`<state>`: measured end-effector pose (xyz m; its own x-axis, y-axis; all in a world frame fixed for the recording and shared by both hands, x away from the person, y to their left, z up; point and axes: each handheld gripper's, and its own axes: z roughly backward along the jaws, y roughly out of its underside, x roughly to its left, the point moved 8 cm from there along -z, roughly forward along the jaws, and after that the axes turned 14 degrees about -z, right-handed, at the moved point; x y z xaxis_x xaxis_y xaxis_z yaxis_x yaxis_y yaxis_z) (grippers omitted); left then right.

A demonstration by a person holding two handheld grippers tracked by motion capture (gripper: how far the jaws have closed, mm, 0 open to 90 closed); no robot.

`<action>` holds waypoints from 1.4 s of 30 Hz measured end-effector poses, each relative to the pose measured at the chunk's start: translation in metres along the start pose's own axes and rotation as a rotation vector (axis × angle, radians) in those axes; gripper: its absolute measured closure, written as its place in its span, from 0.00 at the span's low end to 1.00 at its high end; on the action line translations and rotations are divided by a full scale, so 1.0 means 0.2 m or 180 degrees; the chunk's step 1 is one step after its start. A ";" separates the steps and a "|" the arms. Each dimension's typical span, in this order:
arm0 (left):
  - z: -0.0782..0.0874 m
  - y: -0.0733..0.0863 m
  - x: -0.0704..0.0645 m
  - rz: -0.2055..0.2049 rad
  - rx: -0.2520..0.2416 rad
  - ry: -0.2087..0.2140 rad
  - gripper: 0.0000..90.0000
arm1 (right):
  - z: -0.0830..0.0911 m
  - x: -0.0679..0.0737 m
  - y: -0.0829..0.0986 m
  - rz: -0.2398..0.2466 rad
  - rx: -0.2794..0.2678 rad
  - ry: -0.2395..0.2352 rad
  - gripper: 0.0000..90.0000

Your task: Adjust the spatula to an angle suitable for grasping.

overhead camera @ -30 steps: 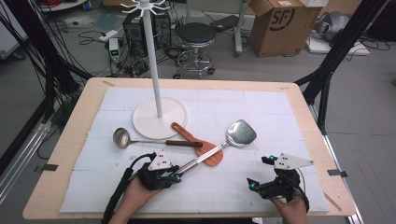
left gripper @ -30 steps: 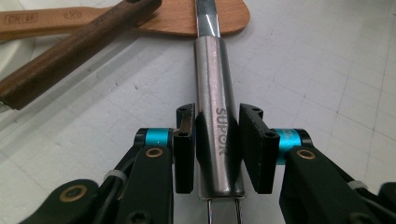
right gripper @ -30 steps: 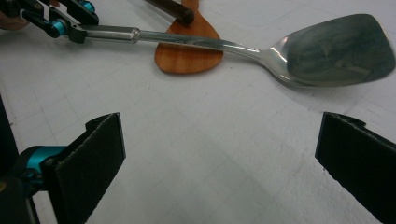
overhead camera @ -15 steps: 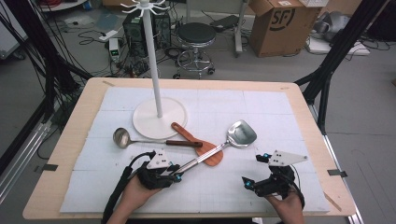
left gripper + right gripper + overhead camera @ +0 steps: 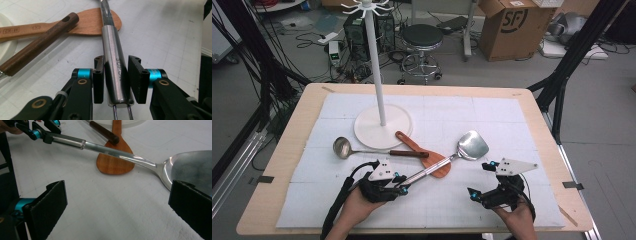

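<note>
Left gripper [image 5: 401,186] clamps the handle end of a steel spatula [image 5: 472,146] near the table's front edge; right gripper [image 5: 477,192] waits with jaws spread wide, holding nothing.

The spatula runs diagonally from front-left toward the table's middle, its shaft crossing over a wooden spatula [image 5: 424,154], beside a wood-handled ladle [image 5: 343,147] and the base of a white hook stand [image 5: 382,131]. The grip sits at the handle's very end, so the blade will likely sag; lift slowly, keep the handle square between the pads [image 5: 98,82], and clear the wooden spatula before swinging toward the stand.
</note>
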<state>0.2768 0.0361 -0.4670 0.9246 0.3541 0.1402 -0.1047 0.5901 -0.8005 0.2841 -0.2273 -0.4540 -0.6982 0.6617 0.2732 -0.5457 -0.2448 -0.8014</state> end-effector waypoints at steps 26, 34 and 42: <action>-0.04 -0.06 -0.09 -0.0133 -0.0031 0.0272 0.75 | -0.20 0.11 -0.07 0.0386 0.0376 -0.0415 0.26; -0.03 -0.09 -0.11 -0.0206 -0.0038 0.0322 0.75 | -0.28 0.12 -0.08 0.0478 0.0473 -0.0460 0.31; -0.04 -0.12 -0.13 -0.0274 -0.0043 0.0421 0.76 | -0.33 0.15 -0.05 0.0615 0.0700 -0.0548 0.36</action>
<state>0.2573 0.0068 -0.4563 0.9702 0.2035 0.1314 -0.0188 0.6041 -0.7967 0.2991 -0.1578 -0.4734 -0.8562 0.4635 0.2284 -0.4695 -0.5133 -0.7184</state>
